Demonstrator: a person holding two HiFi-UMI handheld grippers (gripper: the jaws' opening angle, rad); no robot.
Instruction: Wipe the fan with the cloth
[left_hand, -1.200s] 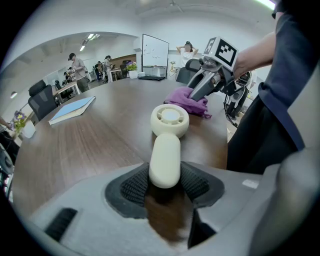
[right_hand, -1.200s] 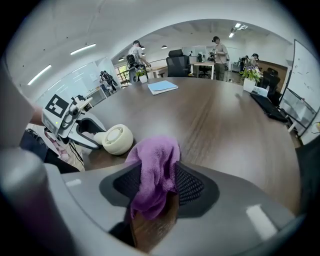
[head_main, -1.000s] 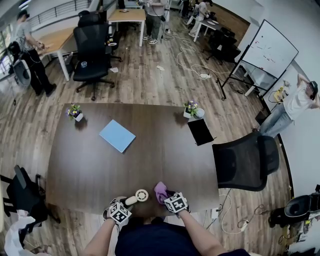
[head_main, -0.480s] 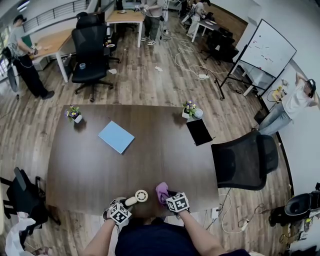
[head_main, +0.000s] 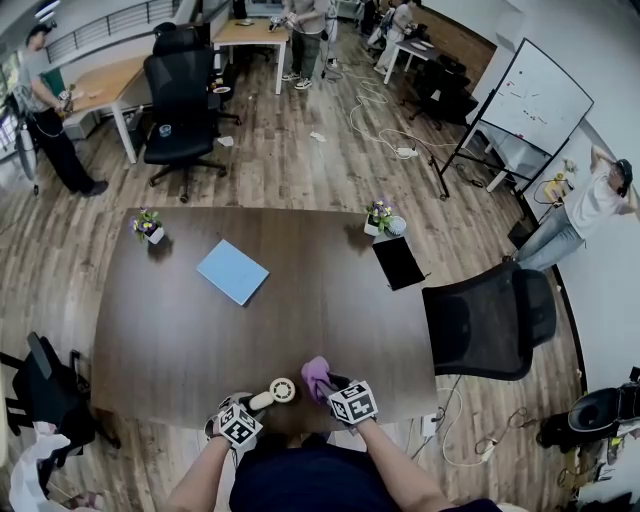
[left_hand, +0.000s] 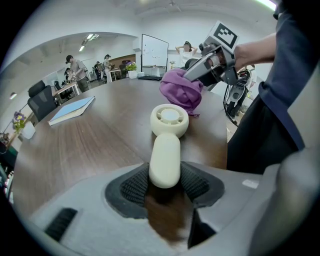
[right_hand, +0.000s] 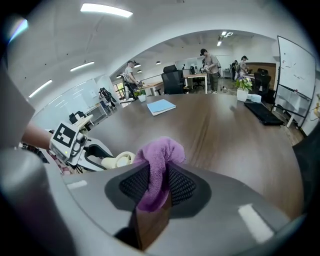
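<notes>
A small cream hand fan (head_main: 283, 390) lies near the table's front edge, its round head (left_hand: 169, 120) pointing away from me. My left gripper (left_hand: 165, 182) is shut on the fan's handle. The purple cloth (right_hand: 159, 155) bunches between the pads of my right gripper (right_hand: 159, 186), whose jaws are closing on it and press it. In the head view the cloth (head_main: 316, 377) hangs just right of the fan head, a little above the wood. From the left gripper view the right gripper (left_hand: 200, 72) holds the cloth (left_hand: 181, 90) just behind the fan.
On the dark wooden table (head_main: 180, 340) lie a blue notebook (head_main: 233, 271) and a black tablet (head_main: 400, 262), both far from me. Small flower pots stand at the far left (head_main: 149, 226) and far right (head_main: 381, 217). A black office chair (head_main: 490, 320) stands at the table's right end.
My right gripper has risen a little with the purple cloth, which now hangs clear of the table. The left gripper and the fan have stayed still.
</notes>
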